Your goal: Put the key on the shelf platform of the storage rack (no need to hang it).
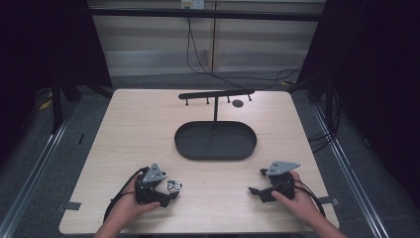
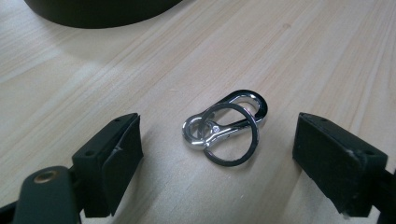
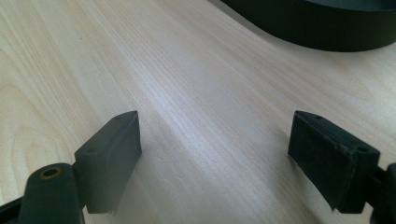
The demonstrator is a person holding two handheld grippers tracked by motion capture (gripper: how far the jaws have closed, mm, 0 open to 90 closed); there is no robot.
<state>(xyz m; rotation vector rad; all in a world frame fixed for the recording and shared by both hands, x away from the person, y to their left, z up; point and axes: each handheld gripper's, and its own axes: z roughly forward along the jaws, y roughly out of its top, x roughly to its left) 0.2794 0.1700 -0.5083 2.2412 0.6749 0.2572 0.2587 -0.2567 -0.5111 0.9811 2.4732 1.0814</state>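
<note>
A shiny metal snap hook with a dark key ring point(image 2: 227, 129) lies flat on the wooden table point(image 1: 148, 129). In the high view the hook and ring point(image 1: 174, 186) sit just right of my left gripper point(image 1: 170, 189). The left gripper point(image 2: 217, 158) is open, its jaws standing wide on either side of the hook without touching it. My right gripper point(image 1: 257, 182) rests near the table's front right, and in its own view the right gripper point(image 3: 215, 154) is open over bare wood with nothing between its jaws.
A black oval tray point(image 1: 216, 140) sits at the table's middle; its wall also shows as the tray point(image 2: 98, 11) and the tray point(image 3: 317, 28) in the gripper views. Behind it stands a black T-shaped rack with pegs point(image 1: 216, 94). A small dark disc point(image 1: 238, 103) lies beside it.
</note>
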